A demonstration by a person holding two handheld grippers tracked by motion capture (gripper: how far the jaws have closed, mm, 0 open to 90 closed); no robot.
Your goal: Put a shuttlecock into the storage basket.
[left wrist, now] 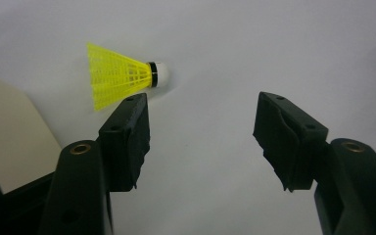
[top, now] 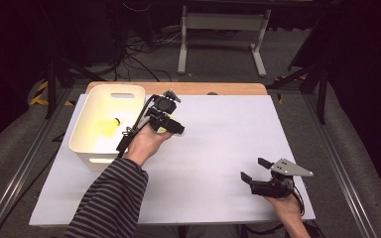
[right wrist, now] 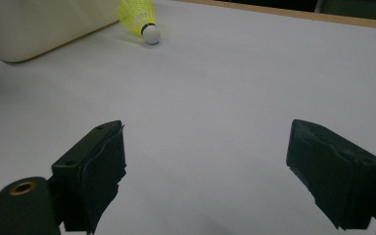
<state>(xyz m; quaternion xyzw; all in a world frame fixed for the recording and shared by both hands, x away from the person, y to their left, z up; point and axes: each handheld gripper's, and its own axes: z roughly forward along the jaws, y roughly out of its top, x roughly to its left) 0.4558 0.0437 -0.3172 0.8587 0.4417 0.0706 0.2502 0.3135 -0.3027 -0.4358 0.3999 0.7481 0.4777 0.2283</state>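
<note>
Farthest to my left stands the white bin (top: 108, 124), set at the left edge of the desk (top: 218, 148) so it sits within easy reach of my left arm. One yellow shuttlecock (top: 111, 127) already lies on its floor, which tells me the job is to collect them there.

Just right of the bin is my left hand-held gripper (top: 171, 126), which I hold over the desk with its jaws spread wide and nothing between them. I keep them released because I am lining up on the second shuttlecock (left wrist: 122, 81), which lies on its side on the desk, just beside the bin's wall, with its white cork tip pointing away from the bin. In the left gripper view it sits beyond and a little to the side of my left-hand pad (left wrist: 127, 139), apart from it and not yet between the two pads. As I judge it, I need to shift sideways so the skirt or the cork comes into the gap before I close; closing now would catch only air, or nudge the light thing away.

Across a bare stretch of desk, my right hand-held gripper (top: 258, 171) rests low near the front right corner, also unclenched and holding nothing. I park it there so it stays out of my left arm's path, and it is turned so its camera looks across the desk at that shuttlecock (right wrist: 141, 19) by the bin (right wrist: 39, 24), well away from it.
</note>
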